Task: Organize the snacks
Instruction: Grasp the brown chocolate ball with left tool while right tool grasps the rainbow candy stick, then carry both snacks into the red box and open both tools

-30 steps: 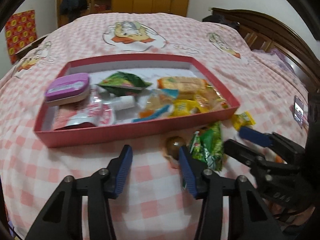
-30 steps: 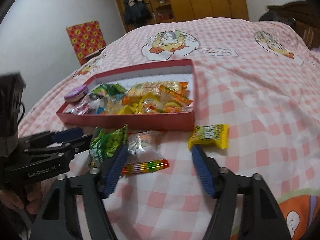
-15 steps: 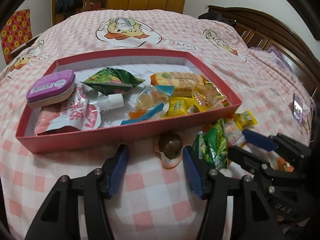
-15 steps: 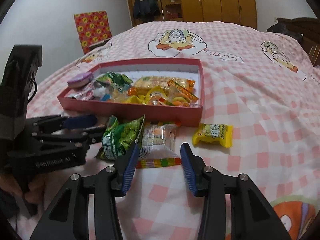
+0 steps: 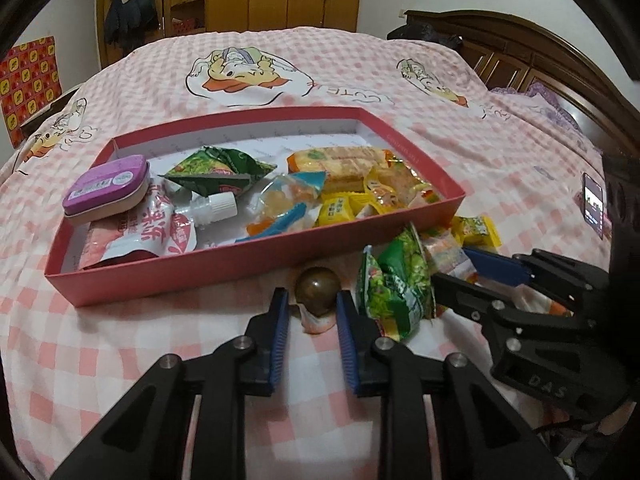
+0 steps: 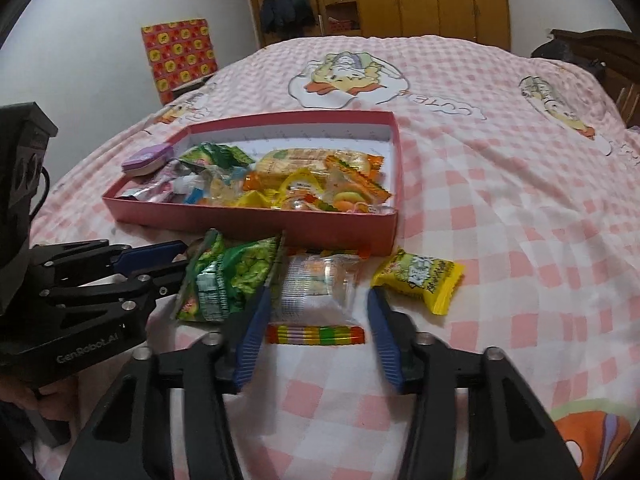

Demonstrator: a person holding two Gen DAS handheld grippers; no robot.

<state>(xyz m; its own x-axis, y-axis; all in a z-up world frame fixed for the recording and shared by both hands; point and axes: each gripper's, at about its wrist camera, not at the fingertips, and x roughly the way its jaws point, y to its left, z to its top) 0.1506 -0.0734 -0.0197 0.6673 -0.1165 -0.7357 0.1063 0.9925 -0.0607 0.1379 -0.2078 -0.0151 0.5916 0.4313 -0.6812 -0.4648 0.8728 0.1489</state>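
- Left wrist view: a bedroom with wooden wardrobes behind and a dark headboard at two o'clock; the pink checked bedspread (image 5: 460, 152) carries a red tray (image 5: 256, 264) already holding a purple tin (image 5: 106, 188), a spouted pouch (image 5: 160, 228), a green packet and yellow sweets; the brown ball sweet (image 5: 318, 290) lies in its wrapper just outside the tray's near wall, at twelve o'clock from the left gripper (image 5: 310, 308); its jaws stand narrow on either side of the ball, and I cannot tell whether the pads touch it; the ball has no long axis, so the approach looks free; the green pea bag (image 5: 394, 284) sits just beside it at three o'clock.
- Right wrist view: the same bedspread, with a red patterned panel against the wall at ten o'clock; the right gripper (image 6: 316, 312) has its jaws wide, straddling a clear cup packet (image 6: 320, 288) at twelve o'clock; a rainbow candy strip (image 6: 316, 335) lies crosswise between the fingers, its long axis running nine to three; a yellow packet (image 6: 420, 280) rests at one o'clock; this hand seems nearer the cup, the left nearer the ball.
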